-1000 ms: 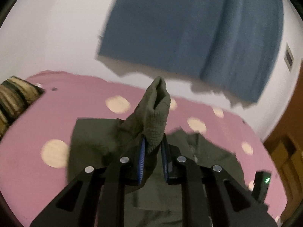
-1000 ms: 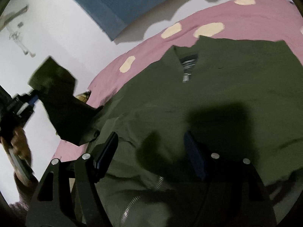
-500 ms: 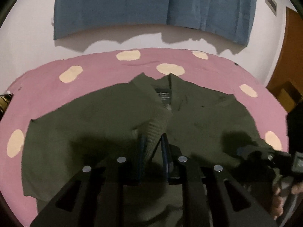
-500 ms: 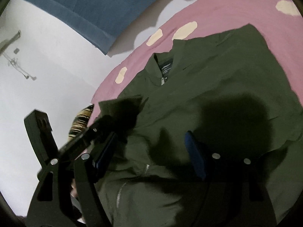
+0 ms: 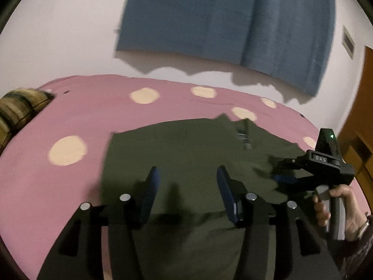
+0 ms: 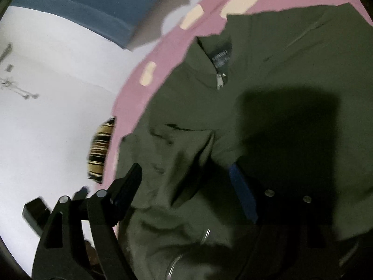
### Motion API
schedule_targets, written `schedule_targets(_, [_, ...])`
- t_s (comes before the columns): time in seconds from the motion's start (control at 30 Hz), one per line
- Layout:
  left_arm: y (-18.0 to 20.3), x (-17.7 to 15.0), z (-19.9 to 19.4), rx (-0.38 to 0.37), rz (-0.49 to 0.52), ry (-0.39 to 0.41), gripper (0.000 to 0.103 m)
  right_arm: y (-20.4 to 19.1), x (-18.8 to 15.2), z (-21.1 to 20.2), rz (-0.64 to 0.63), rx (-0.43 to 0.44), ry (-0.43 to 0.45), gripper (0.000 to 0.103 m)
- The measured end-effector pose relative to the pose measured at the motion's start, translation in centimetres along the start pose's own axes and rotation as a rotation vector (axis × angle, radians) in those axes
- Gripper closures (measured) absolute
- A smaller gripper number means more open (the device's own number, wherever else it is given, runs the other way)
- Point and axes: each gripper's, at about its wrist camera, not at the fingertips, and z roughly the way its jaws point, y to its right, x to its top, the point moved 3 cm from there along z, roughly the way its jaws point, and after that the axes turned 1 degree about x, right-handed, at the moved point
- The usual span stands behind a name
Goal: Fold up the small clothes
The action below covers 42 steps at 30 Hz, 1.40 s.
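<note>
One jacket [image 5: 186, 154], seemingly two grippers [image 5: 187, 186]

Bare pink bed [image 5: 93, 116] lies open left of and beyond the green jacket [image 5: 186, 151]; a striped cushion [image 5: 18, 109] blocks the far left edge.

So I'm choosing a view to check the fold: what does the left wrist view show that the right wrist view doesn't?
Only the left wrist view: the right gripper from outside, the hand holding it, and a wooden door. Only the right wrist view: the zipper pull and the folded-in sleeve. Both: the olive jacket on the pink dotted bedspread, the blue cloth on the wall, and a striped cushion.
</note>
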Motion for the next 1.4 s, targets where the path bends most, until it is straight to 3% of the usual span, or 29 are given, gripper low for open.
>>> schedule_targets(0.13, [-3.7, -0.7, -0.6, 0.051, -0.06, -0.003, 0.05, -0.3, 0.0, 2.3, -0.007, -0.026, -0.032, 0.028])
schedule_targets(0.2, [-5.1, -1.4, -0.4, 0.069, -0.083, -0.021, 0.05, -0.7, -0.1, 3.3, 0.004, -0.01, -0.059, 0.06])
schedule_targets(0.3, [-6.4, -2.1, -0.1, 0.083, -0.116, -0.038, 0.05, -0.6, -0.7, 4.6, 0.024, 0.004, -0.102, 0.071])
schedule_targets(0.47, [-6.9, -2.8, 0.3, 0.085, -0.139, -0.055, 0.05, -2.5, -0.5, 3.1, -0.051, 0.002, -0.048, 0.091])
schedule_targets(0.63, [-6.9, -3.0, 0.6, 0.073, -0.145, -0.071, 0.045, -5.5, 0.4, -1.7, -0.164, 0.006, 0.088, 0.093])
schedule_targets(0.8, [-6.1, -3.1, 1.0, 0.066, -0.128, -0.082, 0.044, -4.6, 0.6, -5.9, -0.192, -0.014, 0.167, 0.093])
schedule_targets(1.07, [-4.6, -3.5, 2.9, 0.08, -0.077, -0.137, 0.044, 0.4, 0.9, -7.6, -0.103, -0.057, 0.188, 0.093])
schedule_targets(1.4, [-6.4, -3.1, 5.1, 0.115, -0.131, -0.222, 0.044, 4.9, 0.8, -6.5, -0.009, -0.112, 0.174, 0.093])
